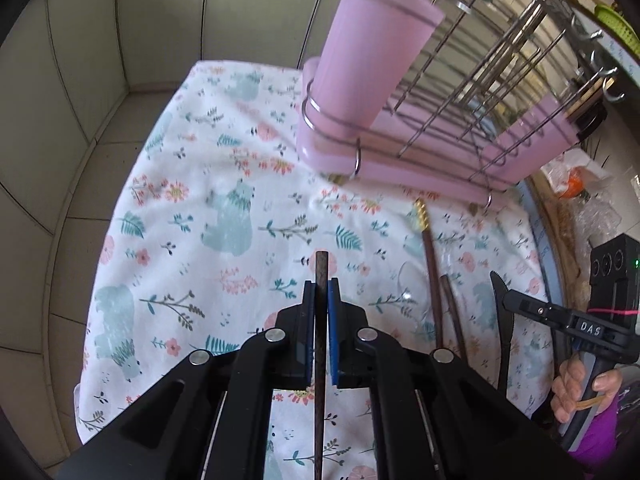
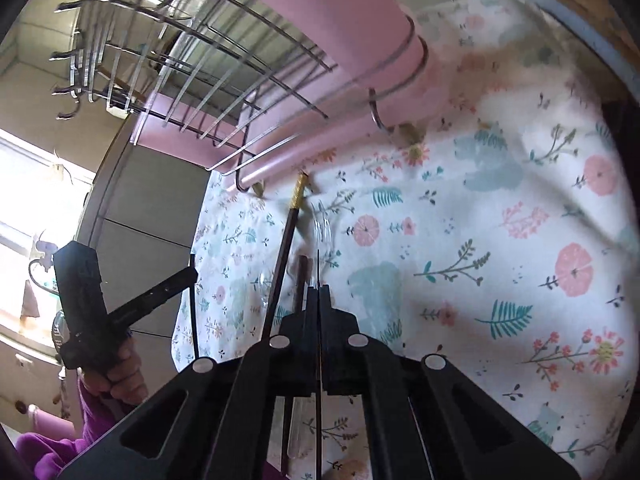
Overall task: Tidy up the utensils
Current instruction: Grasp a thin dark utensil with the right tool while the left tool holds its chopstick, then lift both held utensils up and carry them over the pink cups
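Only legible text: "DAS" in white on the black right gripper (image 1: 505, 300), seen from the left wrist view. Left gripper (image 1: 321, 284) is clamping a dark round chopstick (image 1: 321, 270) between its blue pads, stick running straight along the fingers. Right gripper is sitting closed on a thin black knife (image 2: 318, 280), seen edge-on between the jaws. Pink plastic utensil cup (image 1: 376, 60) is hanging in the wire ring of the chrome wire dish rack (image 1: 480, 92) over a pink drip tray; dark handles are poking out of its top. Brown chopstick with gold tip (image 2: 286, 240) and clear plastic fork (image 2: 322, 228) are lying on the floral cloth (image 2: 500, 240) near the rack.
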{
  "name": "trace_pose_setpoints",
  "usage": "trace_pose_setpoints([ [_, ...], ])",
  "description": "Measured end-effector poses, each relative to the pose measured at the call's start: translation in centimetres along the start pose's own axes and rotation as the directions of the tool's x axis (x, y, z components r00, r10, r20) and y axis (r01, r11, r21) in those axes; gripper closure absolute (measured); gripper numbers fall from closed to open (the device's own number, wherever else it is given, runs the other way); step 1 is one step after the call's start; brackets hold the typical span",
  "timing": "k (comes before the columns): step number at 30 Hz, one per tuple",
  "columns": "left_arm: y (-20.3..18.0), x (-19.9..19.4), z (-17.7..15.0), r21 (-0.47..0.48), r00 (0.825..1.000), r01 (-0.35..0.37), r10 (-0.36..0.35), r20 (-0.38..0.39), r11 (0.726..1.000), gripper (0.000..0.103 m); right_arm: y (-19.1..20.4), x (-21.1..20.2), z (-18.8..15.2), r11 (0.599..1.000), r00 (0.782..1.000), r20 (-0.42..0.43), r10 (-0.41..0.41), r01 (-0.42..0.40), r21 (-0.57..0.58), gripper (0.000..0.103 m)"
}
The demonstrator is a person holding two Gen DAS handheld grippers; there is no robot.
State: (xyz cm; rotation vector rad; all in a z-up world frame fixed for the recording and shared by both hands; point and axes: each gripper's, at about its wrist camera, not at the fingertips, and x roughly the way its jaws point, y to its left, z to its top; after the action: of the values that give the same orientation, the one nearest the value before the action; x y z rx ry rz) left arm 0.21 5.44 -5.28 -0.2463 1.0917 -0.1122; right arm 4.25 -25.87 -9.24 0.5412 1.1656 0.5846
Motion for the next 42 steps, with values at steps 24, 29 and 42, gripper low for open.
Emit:
trace_pose_setpoints([
  [24, 0.2, -3.4, 1.8, -0.018, 0.991, 0.040, -0.037, 0.132, 0.999, 0.098, 1.9, -0.4, 0.0, 0.988, 0.992, 0.080, -0.102, 0.110, -0.108, 0.102],
  [29, 0.3, -6.5, 3.4, -0.036, 0.968, 0.062, -0.051, 0.246, 0.997, 0.098, 4.8, -4.9, 1.1, 0.979, 0.966, 0.251, -0.058, 0.105, -0.177, 0.102],
  [42, -2.4, -15.1, 9.5, 0.003, 0.819, 0.120, -0.101, 0.564, 0.993, 0.098, 11.3, -16.8, 5.9, 0.934, 0.667, 0.741, 0.082, 0.207, -0.291, 0.102],
])
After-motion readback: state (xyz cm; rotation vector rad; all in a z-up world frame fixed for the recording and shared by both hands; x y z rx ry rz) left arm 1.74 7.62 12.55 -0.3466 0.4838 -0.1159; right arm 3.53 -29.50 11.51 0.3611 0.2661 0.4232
